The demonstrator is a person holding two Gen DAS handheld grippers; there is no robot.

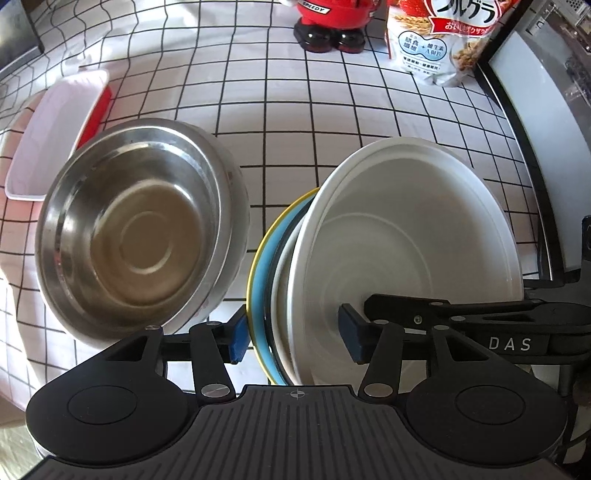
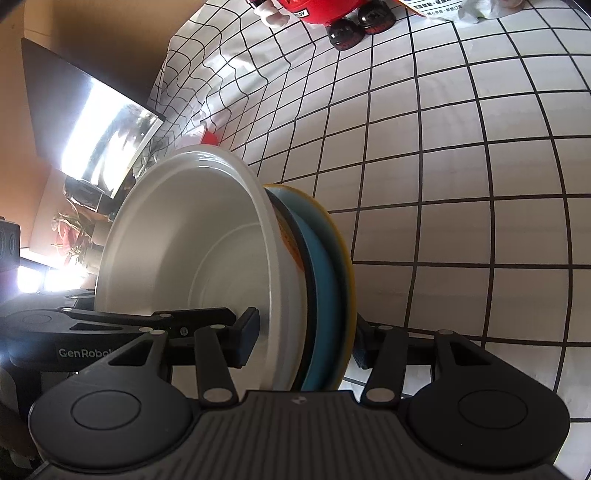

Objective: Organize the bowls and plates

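Observation:
Both grippers hold one nested stack from opposite sides: a white bowl [image 1: 406, 236] inside a blue plate [image 1: 263, 258] with a yellow rim. My left gripper [image 1: 293, 338] is shut on the stack's edge; the right gripper's finger shows inside the bowl. In the right wrist view, my right gripper [image 2: 304, 341] is shut on the white bowl [image 2: 192, 236] and blue plate [image 2: 323, 288]. A steel bowl [image 1: 140, 232] sits on the checked tablecloth to the left of the stack.
A white and red rectangular dish [image 1: 55, 129] lies at the far left. A red toy figure [image 1: 332, 22] and a cereal bag [image 1: 443, 40] stand at the back. A white appliance [image 1: 535, 140] borders the right. A dark screen [image 2: 96, 125] stands beyond the table edge.

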